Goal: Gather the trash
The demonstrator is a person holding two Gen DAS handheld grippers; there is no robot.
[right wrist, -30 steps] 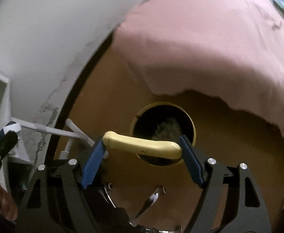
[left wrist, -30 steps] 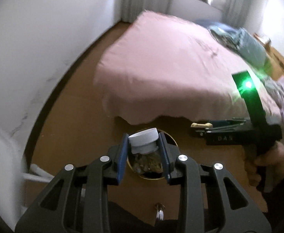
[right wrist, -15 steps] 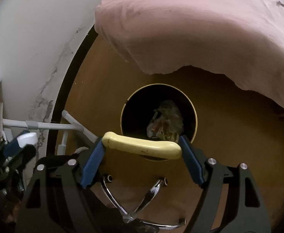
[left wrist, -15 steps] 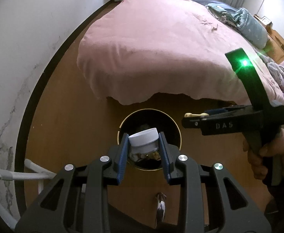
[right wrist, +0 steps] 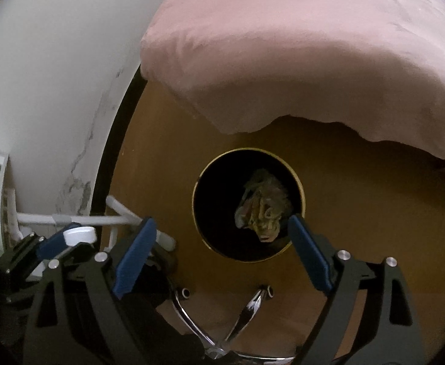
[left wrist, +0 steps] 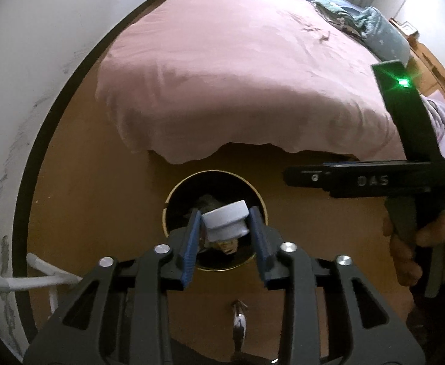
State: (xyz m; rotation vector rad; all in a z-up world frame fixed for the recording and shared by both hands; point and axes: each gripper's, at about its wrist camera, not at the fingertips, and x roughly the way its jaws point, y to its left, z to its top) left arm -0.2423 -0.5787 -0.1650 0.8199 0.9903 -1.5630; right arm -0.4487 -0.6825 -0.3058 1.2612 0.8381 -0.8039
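Above the round black bin our right claw stands apart, empty; our left claw, just loosened, still frames the white-capped jar, left to drop.

Right gripper: blue pads spread wide, jaws just opened further, nothing between them, above the bin on the floor. Bin: round, dark, gold-rimmed, crumpled trash inside. Left gripper, lower left: white cap between its pads. Pink bedspread overhangs beyond the bin.
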